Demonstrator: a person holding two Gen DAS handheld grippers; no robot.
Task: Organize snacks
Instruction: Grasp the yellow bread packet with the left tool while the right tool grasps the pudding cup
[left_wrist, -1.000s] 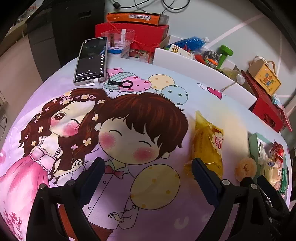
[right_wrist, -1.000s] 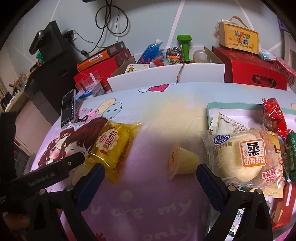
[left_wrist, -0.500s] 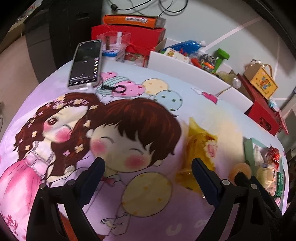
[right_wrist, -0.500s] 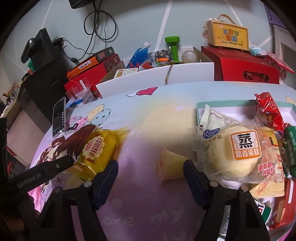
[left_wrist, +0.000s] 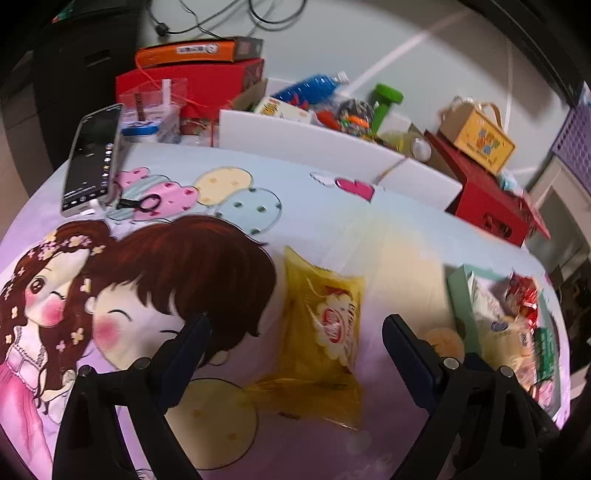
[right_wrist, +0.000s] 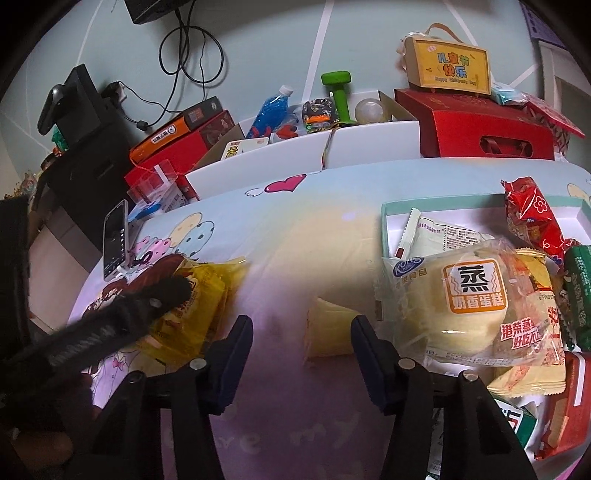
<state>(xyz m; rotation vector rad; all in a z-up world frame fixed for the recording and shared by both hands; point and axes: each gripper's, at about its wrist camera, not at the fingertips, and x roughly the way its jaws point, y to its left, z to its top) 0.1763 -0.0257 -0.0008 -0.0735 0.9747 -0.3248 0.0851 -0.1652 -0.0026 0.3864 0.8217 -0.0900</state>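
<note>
A yellow bread packet (left_wrist: 325, 332) lies on the cartoon tablecloth, between the fingers of my open left gripper (left_wrist: 295, 332); it also shows in the right wrist view (right_wrist: 192, 306), partly behind the left gripper's finger. A small yellow jelly cup (right_wrist: 327, 328) lies on its side between the fingers of my right gripper (right_wrist: 301, 332), which is partly closed around it without clearly touching. The cup also shows in the left wrist view (left_wrist: 445, 341). A teal tray (right_wrist: 443, 208) at the right holds several wrapped snacks, a steamed cake packet (right_wrist: 469, 299) on top.
A phone (left_wrist: 92, 158) lies at the far left of the table. White foam boards (right_wrist: 306, 158), red boxes (right_wrist: 472, 127), a green dumbbell (right_wrist: 338, 92) and a blue bottle (right_wrist: 271, 112) crowd the space behind the table.
My left gripper moved right until the yellow bread packet lies between its fingers. My right gripper narrowed and moved in around the jelly cup.
</note>
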